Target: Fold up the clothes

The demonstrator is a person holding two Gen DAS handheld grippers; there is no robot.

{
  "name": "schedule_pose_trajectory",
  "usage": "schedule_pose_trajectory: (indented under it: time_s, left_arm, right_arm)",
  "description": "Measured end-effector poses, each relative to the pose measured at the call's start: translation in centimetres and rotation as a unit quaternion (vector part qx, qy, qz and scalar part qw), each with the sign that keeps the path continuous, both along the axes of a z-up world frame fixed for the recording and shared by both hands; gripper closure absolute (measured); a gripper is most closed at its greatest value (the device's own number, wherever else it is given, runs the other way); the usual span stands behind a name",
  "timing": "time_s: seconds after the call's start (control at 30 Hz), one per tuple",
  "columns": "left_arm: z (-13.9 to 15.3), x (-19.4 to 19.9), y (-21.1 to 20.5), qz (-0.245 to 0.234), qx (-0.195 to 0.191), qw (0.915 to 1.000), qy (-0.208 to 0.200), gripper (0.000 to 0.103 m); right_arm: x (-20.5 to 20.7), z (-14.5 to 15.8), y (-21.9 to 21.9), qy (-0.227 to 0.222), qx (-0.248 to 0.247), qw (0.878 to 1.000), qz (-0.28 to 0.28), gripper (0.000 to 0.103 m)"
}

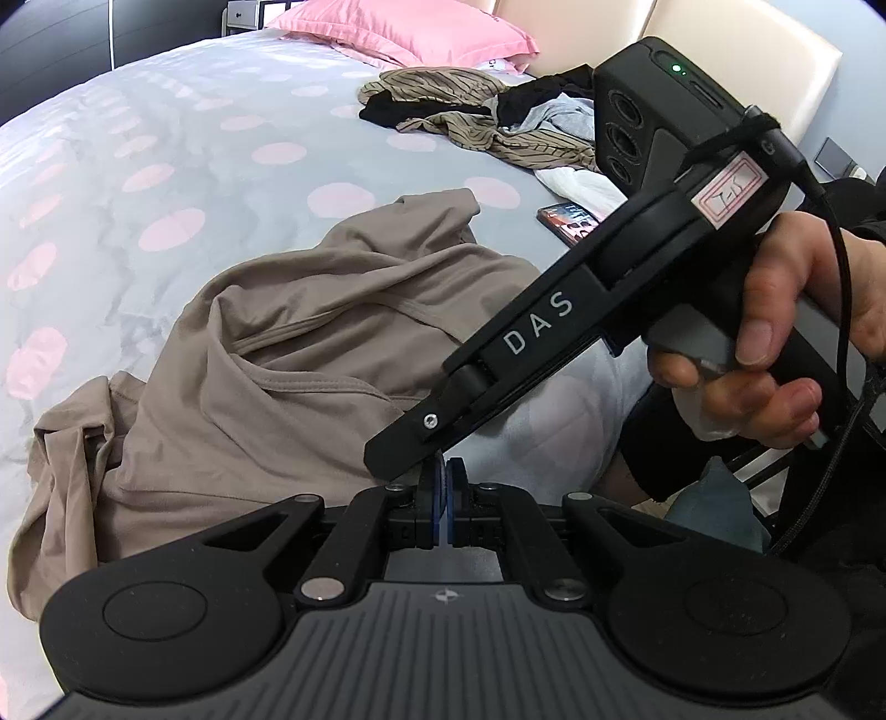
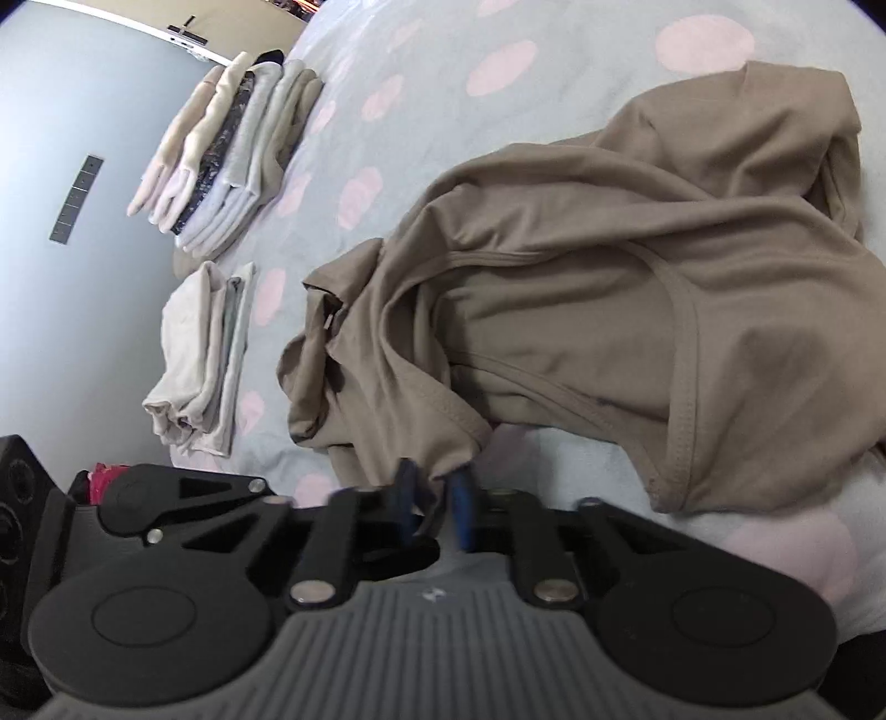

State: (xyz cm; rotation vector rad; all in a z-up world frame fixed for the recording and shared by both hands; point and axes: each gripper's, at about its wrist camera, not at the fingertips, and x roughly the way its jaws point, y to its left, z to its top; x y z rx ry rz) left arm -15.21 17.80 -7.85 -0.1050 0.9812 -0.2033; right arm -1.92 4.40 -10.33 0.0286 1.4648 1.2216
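Left wrist view: the left gripper point(image 1: 443, 493) sits at lower centre with its blue pads pressed together and nothing visible between them. Just above it, the right gripper point(image 1: 396, 468) slants down from the upper right, held by the person's right hand point(image 1: 775, 343); its tip is hidden behind the left fingers. The crumpled taupe shirt point(image 1: 288, 354) lies in the centre-left of the frame on the grey bedspread point(image 1: 166, 138) with pink dots. A pile of unfolded clothes point(image 1: 487, 119) sits at upper centre, a pink pillow point(image 1: 410, 27) above it, and a phone point(image 1: 570, 219) lies right of centre.

Right wrist view: the right gripper point(image 2: 437, 509), blurred at lower centre, has its blue pads pinched on the shirt's hem. The taupe shirt point(image 2: 609, 310) spreads across the centre and right. Two stacks of folded clothes point(image 2: 238, 149) lie at the upper left and centre left.
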Motion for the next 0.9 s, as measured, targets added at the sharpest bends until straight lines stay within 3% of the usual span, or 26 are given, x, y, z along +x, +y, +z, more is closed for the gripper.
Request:
schedule_pose_trajectory:
  time_s: [0.2,0.33,0.43,0.53,0.67,0.83,0.9]
  left_arm:
    - [0.2,-0.1,0.8,0.010,-0.006,0.9999,-0.001,0.102]
    - [0.7,-0.3,1.4,0.013,0.004,0.9999,0.001,0.100]
    - [1.2,-0.1,2.1,0.019,0.018,0.9996,0.005,0.086]
    - [2.0,0.6,3.1,0.028,0.037,0.9989,0.007,0.077]
    - [2.9,2.8,4.3,0.027,0.066,0.9974,0.013,0.050]
    - [3.2,6.7,3.9,-0.002,0.099,0.9943,0.039,0.037]
    - [2.8,8.4,3.2,-0.016,0.110,0.9925,0.051,0.037]
  right_arm:
    - [-0.2,0.7,0.0,-0.052,-0.011,0.999,0.009,0.099]
    - [-0.2,1.2,-0.4,-0.123,-0.049,0.991,0.034,0.100]
    - [-0.5,2.0,-0.6,-0.200,-0.076,0.974,0.076,0.100]
    - [0.0,2.3,-1.0,-0.239,-0.104,0.958,0.118,0.100]
    - [1.8,2.2,-1.8,-0.272,-0.138,0.941,0.149,0.100]
    - [3.6,1.5,-1.8,-0.292,-0.163,0.926,0.172,0.100]
    - [4.3,1.2,-1.5,-0.297,-0.168,0.923,0.179,0.100]
